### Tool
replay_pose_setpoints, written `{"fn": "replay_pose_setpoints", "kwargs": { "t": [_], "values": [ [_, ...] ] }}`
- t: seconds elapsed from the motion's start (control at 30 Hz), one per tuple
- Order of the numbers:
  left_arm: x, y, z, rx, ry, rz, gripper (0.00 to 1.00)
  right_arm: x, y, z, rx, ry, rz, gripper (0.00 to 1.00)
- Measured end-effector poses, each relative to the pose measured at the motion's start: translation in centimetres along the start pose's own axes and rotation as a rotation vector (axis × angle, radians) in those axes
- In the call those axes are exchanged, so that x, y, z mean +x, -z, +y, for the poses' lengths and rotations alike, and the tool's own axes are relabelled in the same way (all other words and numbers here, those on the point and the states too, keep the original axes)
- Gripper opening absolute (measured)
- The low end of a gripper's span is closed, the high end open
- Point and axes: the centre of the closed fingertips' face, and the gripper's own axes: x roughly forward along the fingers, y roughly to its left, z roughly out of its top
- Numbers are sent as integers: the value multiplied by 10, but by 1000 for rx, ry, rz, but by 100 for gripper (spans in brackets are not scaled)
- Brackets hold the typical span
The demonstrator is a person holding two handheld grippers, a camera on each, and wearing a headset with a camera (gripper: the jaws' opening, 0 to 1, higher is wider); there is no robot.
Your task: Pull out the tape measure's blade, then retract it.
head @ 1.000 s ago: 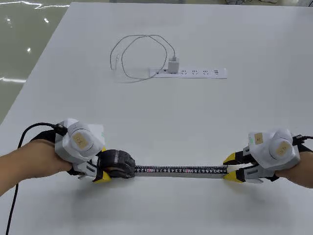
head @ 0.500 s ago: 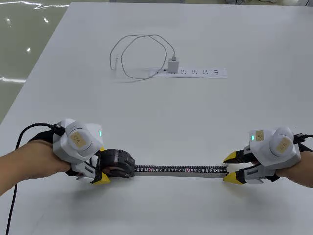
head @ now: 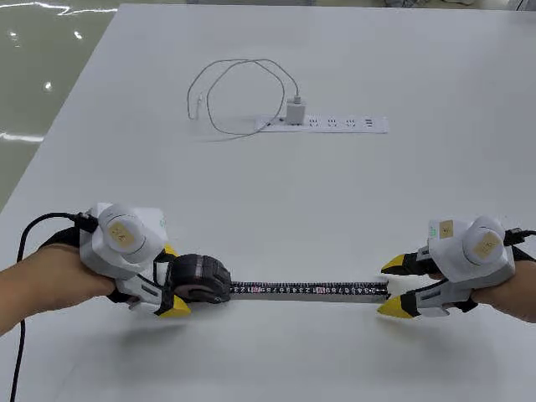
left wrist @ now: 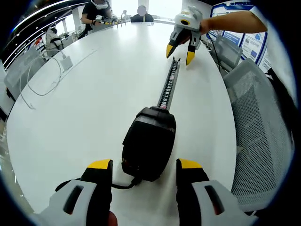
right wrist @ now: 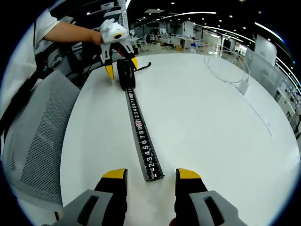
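Note:
The black tape measure case (head: 201,279) lies on the white table with its blade (head: 310,290) drawn out to the right, flat on the surface. My left gripper (head: 172,280) is open, its yellow fingertips (left wrist: 99,164) flanking the rear of the case (left wrist: 149,141) with a small gap on each side. My right gripper (head: 390,286) is also open, and the blade's end hook (right wrist: 153,176) lies loose between its fingertips (right wrist: 187,173) without touching them. In the right gripper view the blade (right wrist: 140,134) runs away to the case (right wrist: 126,75).
A white power strip (head: 335,124) with a plugged-in charger (head: 296,111) and a looped white cable (head: 230,92) lies at the far middle of the table. The table's left edge (head: 59,126) drops to a glossy floor. Mesh chairs (left wrist: 256,122) stand by the near edge.
Both grippers have spread their jaws wider. The right one has let go of the blade's end and the left has loosened off the case. The blade stays extended.

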Motion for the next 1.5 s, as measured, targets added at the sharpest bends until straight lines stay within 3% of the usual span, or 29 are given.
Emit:
{"fn": "replay_pose_setpoints", "kwargs": {
  "t": [0.3, 0.57, 0.83, 0.93, 1.3, 1.5],
  "values": [
    [-9, -2, -2, -61, -11, -55, 54, -5, 1, -1, 22, 32, -23, 40],
    [-19, 5, 2, -95, -48, -102, 56, -9, -5, 3, 63, 85, -75, 48],
    [-27, 11, -4, -157, -74, -169, 61, -13, -9, 7, 107, 120, -113, 55],
    [-30, 9, -7, -190, -79, -216, 63, -13, -11, 6, 121, 134, -129, 57],
    [-39, 12, -20, -240, -97, -281, 69, -14, -10, 13, 154, 162, -158, 62],
    [-47, 15, -22, -284, -137, -319, 71, -18, -12, 20, 167, 186, -180, 67]
  ]
}}
